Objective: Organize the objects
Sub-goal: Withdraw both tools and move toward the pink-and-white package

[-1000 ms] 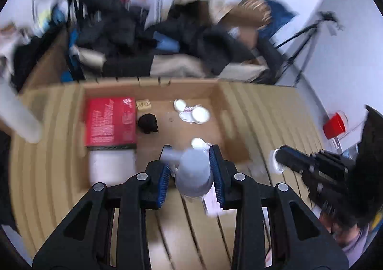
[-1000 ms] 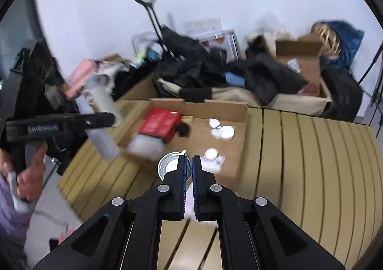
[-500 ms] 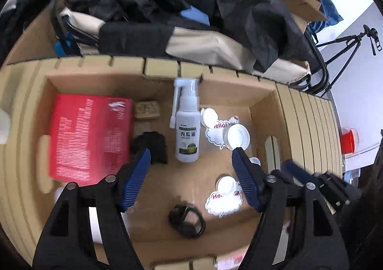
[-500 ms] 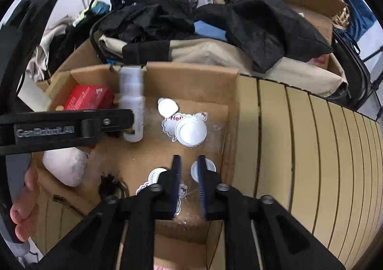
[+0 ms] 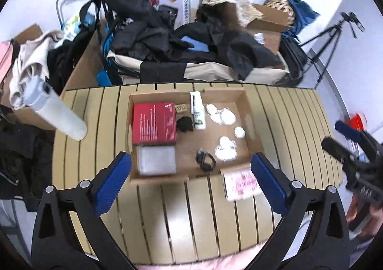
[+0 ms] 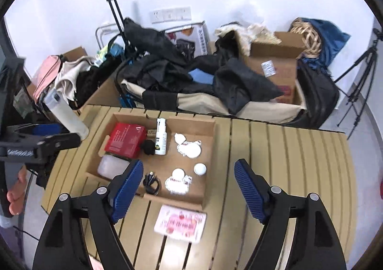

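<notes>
Spray bottle [image 5: 197, 112] now released in cardboard box [image 5: 249, 112], left gripper [image 5: 191, 181] and right gripper [image 6: 189, 186] pulled back above slatted surface [image 5: 287, 112], both jaws spread wide, empty.

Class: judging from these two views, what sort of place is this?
Probably a cluttered storeroom or workroom: piled clothes, cardboard boxes and a tripod behind a slatted table.

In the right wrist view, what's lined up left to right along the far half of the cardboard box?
Red box → black clump → spray bottle → white round lid on a sticker.
</notes>
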Tool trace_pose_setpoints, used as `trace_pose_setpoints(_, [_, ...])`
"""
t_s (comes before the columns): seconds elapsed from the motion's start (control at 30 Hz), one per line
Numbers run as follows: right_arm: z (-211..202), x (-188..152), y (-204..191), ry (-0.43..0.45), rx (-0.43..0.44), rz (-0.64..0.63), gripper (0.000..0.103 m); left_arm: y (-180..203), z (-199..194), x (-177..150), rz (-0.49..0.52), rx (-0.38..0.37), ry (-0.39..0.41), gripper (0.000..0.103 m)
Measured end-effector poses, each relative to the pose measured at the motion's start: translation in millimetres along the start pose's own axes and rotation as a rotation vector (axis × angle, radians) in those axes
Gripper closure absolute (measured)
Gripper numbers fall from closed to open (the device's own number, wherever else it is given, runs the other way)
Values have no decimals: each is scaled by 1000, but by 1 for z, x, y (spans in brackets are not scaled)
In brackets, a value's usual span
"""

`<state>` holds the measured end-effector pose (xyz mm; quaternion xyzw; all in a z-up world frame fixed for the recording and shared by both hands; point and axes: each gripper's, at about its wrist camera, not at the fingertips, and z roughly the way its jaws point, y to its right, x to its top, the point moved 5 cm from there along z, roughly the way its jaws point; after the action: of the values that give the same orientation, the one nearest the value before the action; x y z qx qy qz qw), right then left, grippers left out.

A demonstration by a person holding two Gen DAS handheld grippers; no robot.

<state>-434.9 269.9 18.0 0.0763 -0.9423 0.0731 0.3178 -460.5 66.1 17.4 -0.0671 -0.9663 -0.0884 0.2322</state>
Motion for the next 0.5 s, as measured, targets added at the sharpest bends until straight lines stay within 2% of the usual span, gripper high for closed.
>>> trace_pose_setpoints(0.17, [-53,-28,-14,43,-5,-29,21,6,-43,-49,11,42,49,4])
trace_pose_setpoints(0.23, [-74,-47,-22,71,-9,-62,21,8,-67,-80,40,34,103,4])
trace_pose_setpoints(0.3, [-100,-75,-34,119,-11,-114,21,11,-86,-112,65,-16,135,4])
trace_pose_setpoints(0.37, [-118,-105,-45,157,-21,-156,21,15,-111,-150,71,-113,179,3])
trace_pose_setpoints(0.4, [-128,-124,-52,180,-17,-180,21,17,-121,-165,79,-129,208,2])
trace_pose_setpoints(0.5, [-146,-176,-70,214,8,-209,21,26,-157,-223,146,-158,357,0])
